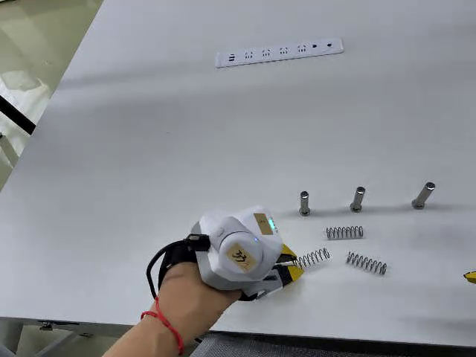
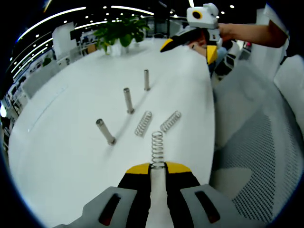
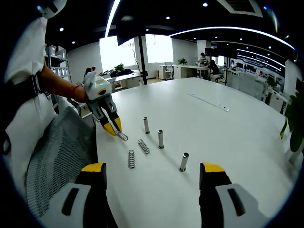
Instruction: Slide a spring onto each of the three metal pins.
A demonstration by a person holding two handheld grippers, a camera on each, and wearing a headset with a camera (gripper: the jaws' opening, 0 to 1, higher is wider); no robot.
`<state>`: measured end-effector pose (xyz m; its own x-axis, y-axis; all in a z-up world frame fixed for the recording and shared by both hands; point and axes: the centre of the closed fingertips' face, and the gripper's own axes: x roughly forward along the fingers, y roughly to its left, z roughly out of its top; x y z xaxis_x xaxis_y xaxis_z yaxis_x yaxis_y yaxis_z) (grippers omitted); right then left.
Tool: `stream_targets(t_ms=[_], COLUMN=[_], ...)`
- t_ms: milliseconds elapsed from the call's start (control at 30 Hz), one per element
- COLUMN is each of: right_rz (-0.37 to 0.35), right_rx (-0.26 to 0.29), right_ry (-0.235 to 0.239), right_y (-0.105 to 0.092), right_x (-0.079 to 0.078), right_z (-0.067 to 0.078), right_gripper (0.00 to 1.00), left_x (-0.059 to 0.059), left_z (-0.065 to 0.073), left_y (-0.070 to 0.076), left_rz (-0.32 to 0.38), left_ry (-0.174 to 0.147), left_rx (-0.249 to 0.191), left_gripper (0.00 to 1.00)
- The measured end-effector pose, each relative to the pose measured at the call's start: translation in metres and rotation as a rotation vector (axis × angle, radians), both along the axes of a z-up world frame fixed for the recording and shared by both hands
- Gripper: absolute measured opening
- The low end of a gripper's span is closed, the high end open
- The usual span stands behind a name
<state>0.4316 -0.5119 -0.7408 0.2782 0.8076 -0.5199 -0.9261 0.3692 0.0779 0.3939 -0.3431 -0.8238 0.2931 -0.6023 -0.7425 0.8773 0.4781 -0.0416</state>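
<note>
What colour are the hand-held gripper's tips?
Yellow, clearest on the left hand-held gripper in the left gripper view.

Bench surroundings: furniture, fittings and background.

White table top [image 1: 149,149], matt and plain; one long white power strip [image 1: 279,53] lying flat on it toward the far side, sockets up, well apart from the near edge. Grey mesh chair [image 2: 259,156] just beside the near edge of the table. Leafy green plant [image 2: 121,31] in a pale pot past one end of the table. Pale glossy floor [image 1: 37,44] off the table's left side. Open office behind: long ceiling light strips [image 3: 111,19], bright windows [image 3: 135,52], further desks with seated people [image 3: 209,64].
</note>
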Motion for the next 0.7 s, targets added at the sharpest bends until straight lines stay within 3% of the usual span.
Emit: stream_targets(t_ms=[167,367,533,700], right_rz=[0.007,0.017,0.001,-0.011], right_rx=[0.062,0.158,0.236,0.277], right_ry=[0.029,0.088,0.142,0.189], right_y=[0.016,0.048,0.071,0.085], right_x=[-0.003,-0.011,-0.012,-0.010], right_z=[0.013,0.030,0.040,0.043], right_gripper=[0.77,0.69,0.56,0.46], left_x=[0.003,0.008,0.011,0.012], left_z=[0.019,0.049,0.067,0.083], left_y=[-0.003,-0.016,-0.026,-0.035], left_rz=[0.025,0.053,0.051,0.052], left_ry=[-0.024,-0.061,-0.089,-0.111], left_rx=[-0.060,-0.180,-0.237,-0.300], left_gripper=[0.10,0.10,0.10,0.10])
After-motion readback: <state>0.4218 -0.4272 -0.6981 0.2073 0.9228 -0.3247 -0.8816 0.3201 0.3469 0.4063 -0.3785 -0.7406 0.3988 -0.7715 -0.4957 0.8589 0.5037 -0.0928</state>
